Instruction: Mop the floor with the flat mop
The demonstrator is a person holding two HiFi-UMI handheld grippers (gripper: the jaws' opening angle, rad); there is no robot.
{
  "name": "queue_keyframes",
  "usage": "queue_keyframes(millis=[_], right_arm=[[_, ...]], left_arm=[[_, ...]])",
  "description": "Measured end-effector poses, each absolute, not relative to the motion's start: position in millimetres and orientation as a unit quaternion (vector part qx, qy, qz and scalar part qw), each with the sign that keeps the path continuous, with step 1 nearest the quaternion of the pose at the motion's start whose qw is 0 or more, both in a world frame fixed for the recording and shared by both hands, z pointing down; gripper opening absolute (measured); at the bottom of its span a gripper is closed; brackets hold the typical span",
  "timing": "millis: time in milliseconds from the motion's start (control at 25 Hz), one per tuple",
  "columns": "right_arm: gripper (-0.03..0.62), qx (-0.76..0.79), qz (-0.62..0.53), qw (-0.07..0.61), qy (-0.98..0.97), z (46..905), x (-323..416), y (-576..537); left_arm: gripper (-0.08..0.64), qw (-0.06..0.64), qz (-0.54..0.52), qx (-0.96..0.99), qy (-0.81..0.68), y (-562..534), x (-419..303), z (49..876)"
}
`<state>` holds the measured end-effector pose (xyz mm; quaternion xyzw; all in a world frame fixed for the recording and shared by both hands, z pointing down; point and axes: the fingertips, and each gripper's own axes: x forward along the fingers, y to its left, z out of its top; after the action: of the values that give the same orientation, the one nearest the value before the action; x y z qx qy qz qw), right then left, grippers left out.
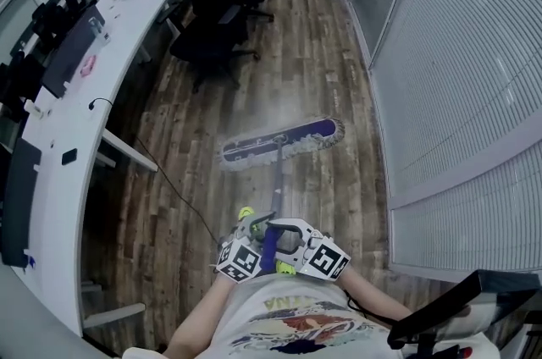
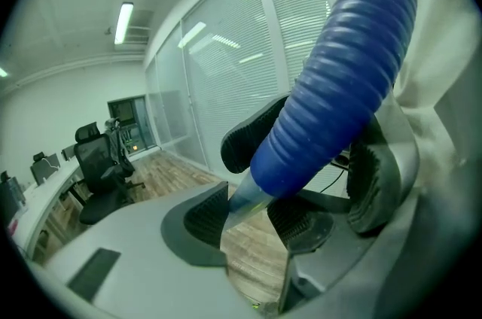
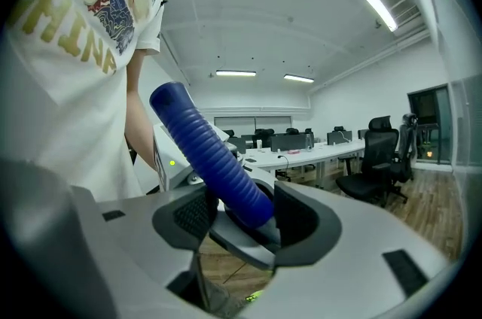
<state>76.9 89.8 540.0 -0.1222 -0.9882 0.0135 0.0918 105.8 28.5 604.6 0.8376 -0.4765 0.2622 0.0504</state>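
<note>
Flat mop (image 1: 282, 142) lying on the wood floor (image 1: 313, 35) ahead, beside the table (image 1: 127, 44). Blue handle grip (image 2: 331, 84) clamped in the jaws of left gripper (image 2: 252, 216) and right gripper (image 3: 241, 216). Left hold seemingly near the grip's tapered end, so liable to slip on a hard push. Also liable to snag the floor cable (image 1: 169, 184).

- long white curved desk (image 1: 59, 205) along the left, carrying dark flat monitors (image 1: 72, 52)
- black wheeled office chairs (image 1: 212, 19) beside the desk's far stretch
- white slatted blinds (image 1: 457, 52) lining the right
- thin black cable (image 1: 174, 190) trailing from under the desk
</note>
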Motion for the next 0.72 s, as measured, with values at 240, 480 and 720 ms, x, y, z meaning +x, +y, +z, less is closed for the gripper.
queue_keyframes(millis=[240,480,720], right_arm=[[0.215,-0.145,0.014,0.074,-0.987,540,106,113],[0.215,-0.115,0.007,0.067,-0.991,539,123,81],[0.215,-0.111,0.005,0.082,-0.990,556,142,78]], left_arm=[[0.157,0.048,0.281,0.829,-0.482,52,132,606],[0.157,0.035,0.289,0.836,-0.465,22,151,604],[0.158,0.038,0.281,0.844,-0.454,20,171,619]])
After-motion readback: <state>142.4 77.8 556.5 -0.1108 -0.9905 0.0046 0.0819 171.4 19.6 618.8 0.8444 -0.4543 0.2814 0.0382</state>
